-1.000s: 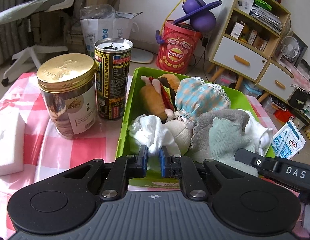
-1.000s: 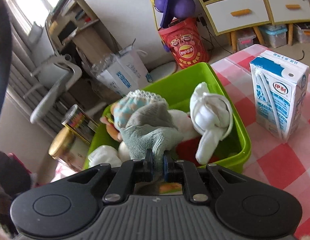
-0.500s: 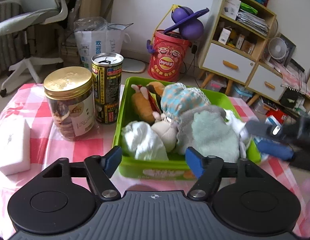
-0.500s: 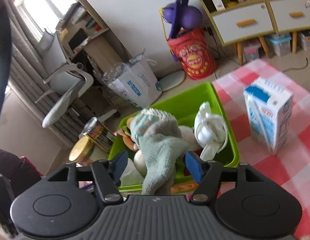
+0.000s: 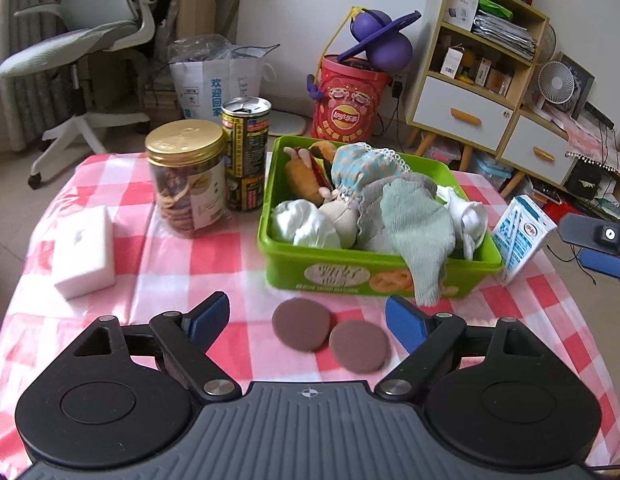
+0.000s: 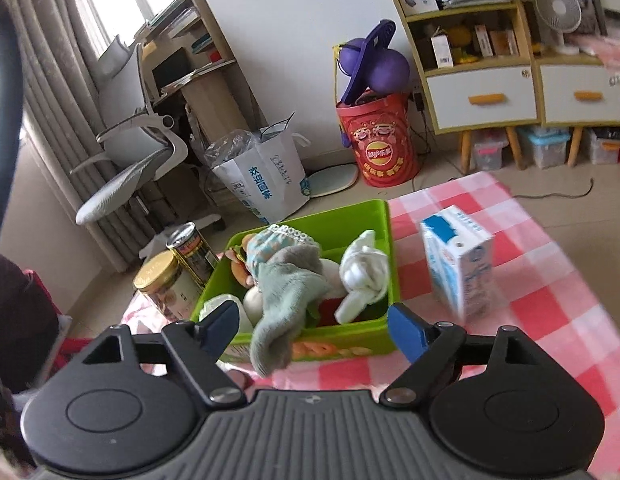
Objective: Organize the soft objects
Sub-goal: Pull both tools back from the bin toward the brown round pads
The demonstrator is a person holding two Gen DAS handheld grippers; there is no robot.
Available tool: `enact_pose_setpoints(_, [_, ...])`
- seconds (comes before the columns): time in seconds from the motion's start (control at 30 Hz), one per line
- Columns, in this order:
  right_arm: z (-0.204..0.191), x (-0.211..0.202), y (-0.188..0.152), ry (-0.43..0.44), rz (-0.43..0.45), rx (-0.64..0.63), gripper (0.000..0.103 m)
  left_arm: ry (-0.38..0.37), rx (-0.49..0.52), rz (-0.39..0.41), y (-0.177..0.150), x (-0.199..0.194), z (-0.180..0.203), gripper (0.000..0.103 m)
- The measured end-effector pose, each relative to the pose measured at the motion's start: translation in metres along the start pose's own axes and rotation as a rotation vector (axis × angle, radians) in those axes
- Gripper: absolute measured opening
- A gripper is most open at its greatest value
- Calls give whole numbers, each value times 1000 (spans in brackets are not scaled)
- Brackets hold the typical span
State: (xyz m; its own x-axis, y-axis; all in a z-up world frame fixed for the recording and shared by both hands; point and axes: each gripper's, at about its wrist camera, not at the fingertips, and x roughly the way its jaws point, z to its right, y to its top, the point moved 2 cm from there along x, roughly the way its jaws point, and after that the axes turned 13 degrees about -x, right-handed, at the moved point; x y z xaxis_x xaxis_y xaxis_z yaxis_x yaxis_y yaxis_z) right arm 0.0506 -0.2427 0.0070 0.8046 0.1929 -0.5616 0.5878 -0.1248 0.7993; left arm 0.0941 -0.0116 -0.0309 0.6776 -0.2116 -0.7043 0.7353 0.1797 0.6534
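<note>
1. Nearest, the left gripper (image 5: 307, 315) and the right gripper (image 6: 313, 325) both have fingers spread wide, holding nothing.
2. On the desk (image 5: 214, 264) just ahead lie two flat brown round pads (image 5: 330, 335).
3. Further, the green box (image 5: 350, 268) holds the soft objects; a fuzzy grey-green sock (image 5: 418, 236) hangs over its front rim (probably dropped loosely).
4. Behind it sit a white knotted cloth (image 6: 366, 276) and a plush toy (image 5: 306, 172).
</note>
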Motion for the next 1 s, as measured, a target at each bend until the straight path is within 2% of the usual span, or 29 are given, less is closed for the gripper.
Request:
enact_pose_setpoints(0.03, [0, -5, -2, -5, -1, -12, 59, 1, -3, 0, -2, -4, -1, 86])
enact_pose_setpoints(0.1, [0, -13, -5, -12, -2, -33, 64, 8, -6, 8, -5, -10, -5, 96])
enact_pose_setpoints(0.27, [2, -33, -19, -38, -19, -98, 66, 38, 18, 33, -12, -27, -14, 97])
enact_pose_setpoints(0.57, [-1, -50, -42, -65, -56, -126, 71, 122, 64, 41, -33, -46, -43, 98])
enact_pose_setpoints(0.83, [-26, -42, -70, -26, -98, -181, 71, 162, 62, 9, -49, -45, -74, 98])
enact_pose_setpoints(1.0, [-51, -24, -94, 12, -150, -265, 71, 169, 102, -13, -63, -35, -83, 98])
